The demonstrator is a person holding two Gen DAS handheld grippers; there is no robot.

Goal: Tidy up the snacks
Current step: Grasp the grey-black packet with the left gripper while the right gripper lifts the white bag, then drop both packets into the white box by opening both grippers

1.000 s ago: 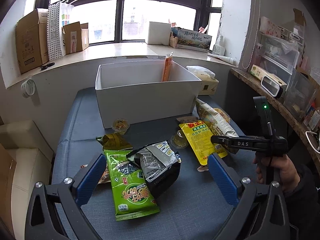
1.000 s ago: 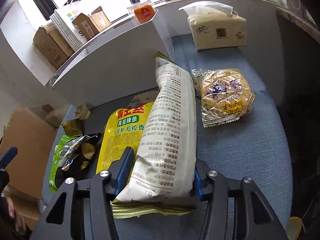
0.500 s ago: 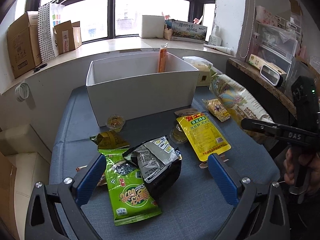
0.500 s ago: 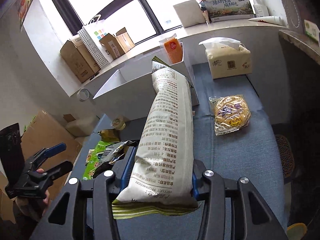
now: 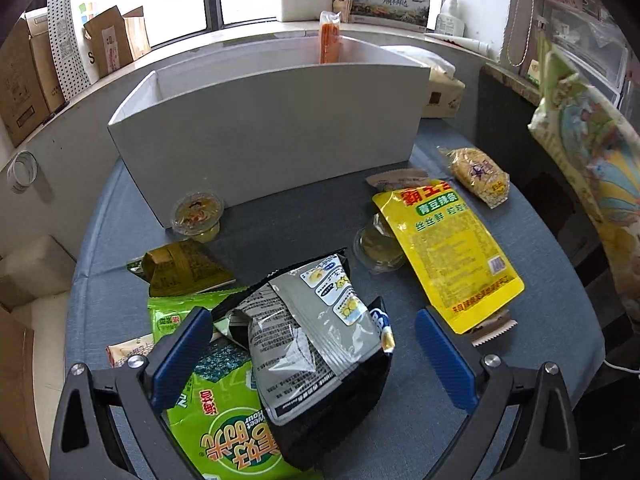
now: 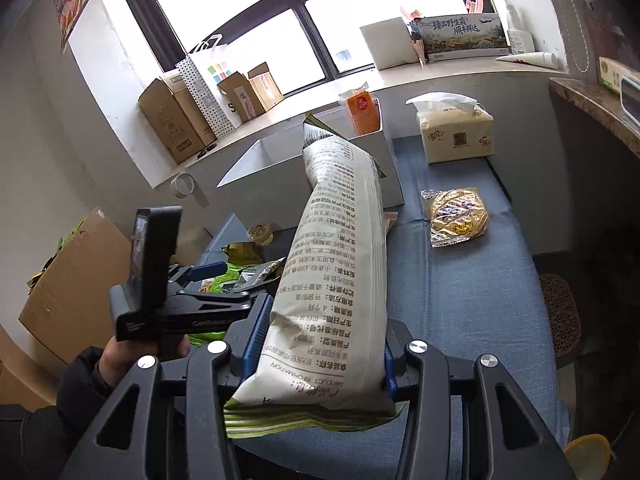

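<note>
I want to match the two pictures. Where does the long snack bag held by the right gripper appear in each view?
Left wrist: the long snack bag hangs at the right edge, above the table.
Right wrist: it fills the centre, clamped in the right gripper.
Shared landmark: the white box.

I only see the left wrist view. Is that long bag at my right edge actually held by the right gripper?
Observer: Yes, the right gripper is shut on the long bag near its lower end.
Operator: Is it over the white box?
Observer: It points toward the white box, top end in line with the orange packet; over the rim, I cannot tell.
Operator: What's behind the box's right end?
Observer: A tissue pack, one tissue sticking up.
</note>
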